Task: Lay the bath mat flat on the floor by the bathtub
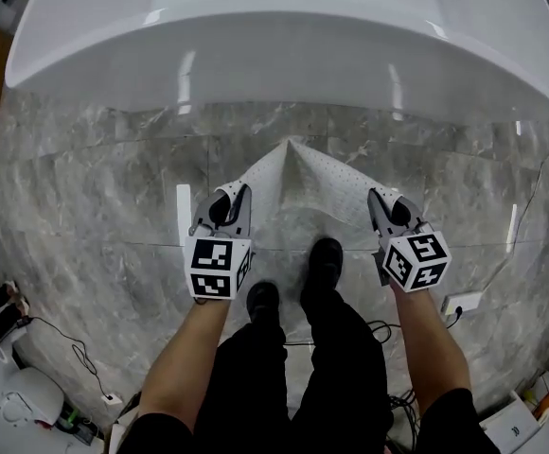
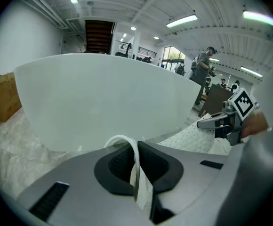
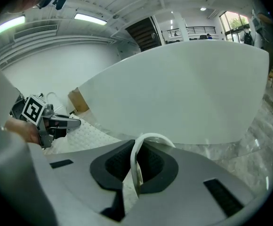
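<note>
So the biggest thing in front of you is the glossy white oval bathtub [image 1: 284, 36], which fills the whole top of the head view and walls off both gripper views too. Under it is the grey marble tile floor [image 1: 95, 187], pretty shiny, with light streaks bouncing off it. The white perforated rubber bath mat [image 1: 298, 183] is right between you and the tub, but it isn't flat: there's a ridge folded up the middle with its peak pointing at the tub, and the two halves slope down and out toward your hands. Whether the far end touches the tiles, I can't tell from here. Your left gripper [image 1: 239, 193] has its fingers squeezed nearly together on the mat's left near corner, and you can see the white edge looping up out of the black pads [image 2: 120, 166] in the left gripper view. Same deal on the other side: your right gripper [image 1: 377, 197] is clamped tight on the right near corner, with the mat edge curling up between its pads [image 3: 122, 166]. Both grippers tilt downward, at about the same level, well apart. Your black shoes [image 1: 324, 258] sit between them at the mat's near edge. Off to the right there's a small white power strip [image 1: 462, 302] on the floor.
</note>
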### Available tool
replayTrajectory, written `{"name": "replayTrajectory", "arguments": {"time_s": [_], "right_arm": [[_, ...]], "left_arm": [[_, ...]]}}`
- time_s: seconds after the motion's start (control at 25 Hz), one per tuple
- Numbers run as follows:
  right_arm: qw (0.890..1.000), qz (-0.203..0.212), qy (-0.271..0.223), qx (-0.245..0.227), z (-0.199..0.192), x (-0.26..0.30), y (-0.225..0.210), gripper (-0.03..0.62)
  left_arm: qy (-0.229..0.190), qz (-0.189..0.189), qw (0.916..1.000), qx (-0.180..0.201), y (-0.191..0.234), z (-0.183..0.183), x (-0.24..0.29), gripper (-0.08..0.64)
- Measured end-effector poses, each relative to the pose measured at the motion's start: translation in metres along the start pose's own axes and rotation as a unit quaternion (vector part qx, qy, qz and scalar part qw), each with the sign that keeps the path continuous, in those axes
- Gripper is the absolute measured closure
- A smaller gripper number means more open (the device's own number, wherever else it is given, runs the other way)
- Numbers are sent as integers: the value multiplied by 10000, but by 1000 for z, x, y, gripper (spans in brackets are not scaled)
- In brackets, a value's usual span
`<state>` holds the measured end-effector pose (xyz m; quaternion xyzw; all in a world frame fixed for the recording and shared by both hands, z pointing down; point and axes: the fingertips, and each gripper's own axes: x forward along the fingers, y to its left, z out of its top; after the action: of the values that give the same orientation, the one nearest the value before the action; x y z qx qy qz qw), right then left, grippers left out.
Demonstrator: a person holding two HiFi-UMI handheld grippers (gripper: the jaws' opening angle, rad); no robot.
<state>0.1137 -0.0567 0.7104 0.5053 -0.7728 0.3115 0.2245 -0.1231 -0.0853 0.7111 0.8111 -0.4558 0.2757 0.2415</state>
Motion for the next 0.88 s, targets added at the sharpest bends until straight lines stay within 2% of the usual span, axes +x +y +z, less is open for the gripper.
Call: {"name": "replayTrajectory", "arguments": {"time_s": [0.28,0.48,0.68,0.88], "right_arm": [[9999,-14,18,-121,-39,58,-33,568],[9996,-211,161,53,-74,96,-74,568],[9986,-391,201,284,-105,117,-115,568],[9978,-432,253,434,-133,128,-157,558]], "left_arm": [[99,43,9999,88,27,-53,57,535],[138,-2,9999,6,44,-86,102,534],[115,-20,9996,262,57,-111,135,532],[104,153,9986,501,83,-125,155,534]]}}
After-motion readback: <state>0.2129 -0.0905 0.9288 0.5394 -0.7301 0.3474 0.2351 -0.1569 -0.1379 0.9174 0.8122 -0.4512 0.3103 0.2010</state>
